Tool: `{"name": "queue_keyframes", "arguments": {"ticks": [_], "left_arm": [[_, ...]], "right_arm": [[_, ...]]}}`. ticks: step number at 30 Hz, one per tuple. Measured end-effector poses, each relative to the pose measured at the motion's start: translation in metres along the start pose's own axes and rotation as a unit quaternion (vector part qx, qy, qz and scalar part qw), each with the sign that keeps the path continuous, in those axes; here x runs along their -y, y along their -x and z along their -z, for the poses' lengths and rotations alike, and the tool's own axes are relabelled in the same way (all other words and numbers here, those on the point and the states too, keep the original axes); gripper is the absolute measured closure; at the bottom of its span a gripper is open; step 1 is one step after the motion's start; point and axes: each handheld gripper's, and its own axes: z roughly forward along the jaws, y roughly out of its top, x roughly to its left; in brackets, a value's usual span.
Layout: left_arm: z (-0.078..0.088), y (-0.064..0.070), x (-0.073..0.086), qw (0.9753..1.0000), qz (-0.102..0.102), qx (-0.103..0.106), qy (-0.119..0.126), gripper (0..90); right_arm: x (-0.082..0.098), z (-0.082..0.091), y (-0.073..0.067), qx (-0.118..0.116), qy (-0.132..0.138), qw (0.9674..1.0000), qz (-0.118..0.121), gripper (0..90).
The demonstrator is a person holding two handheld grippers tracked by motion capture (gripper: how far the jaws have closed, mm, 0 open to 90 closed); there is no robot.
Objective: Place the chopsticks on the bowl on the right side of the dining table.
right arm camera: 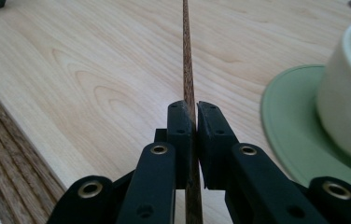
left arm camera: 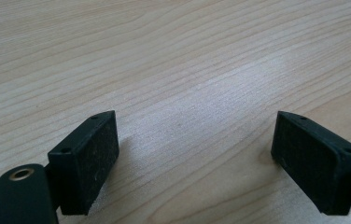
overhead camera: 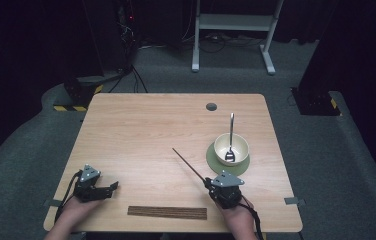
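Nearest the high camera, the person's two hands come in over the table (overhead camera: 141, 125). Between them, at the near edge, lies a dark slatted mat (overhead camera: 167, 212). On the right, a cream bowl (overhead camera: 231, 148) stands on a green saucer (overhead camera: 213, 159), a metal spoon (overhead camera: 231, 137) leaning inside. The left gripper (overhead camera: 107, 188) rests wide open and empty. The right gripper (right arm camera: 193, 140) pinches one wooden chopstick (right arm camera: 187, 60), tip slanting up and away. Its partner isn't visible, perhaps on the mat; judging by this, the setting looks half done.
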Motion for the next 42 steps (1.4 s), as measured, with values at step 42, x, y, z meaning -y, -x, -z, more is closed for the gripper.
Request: {"name": "queue_keyframes", "arguments": {"ticks": [42], "left_arm": [[0.000,0.000,0.000,1.0000,-0.001,0.000,0.000,14.9]], "right_arm": [[0.007,0.043,0.071,0.104,0.051,0.9898,-0.084,83.6]]}}
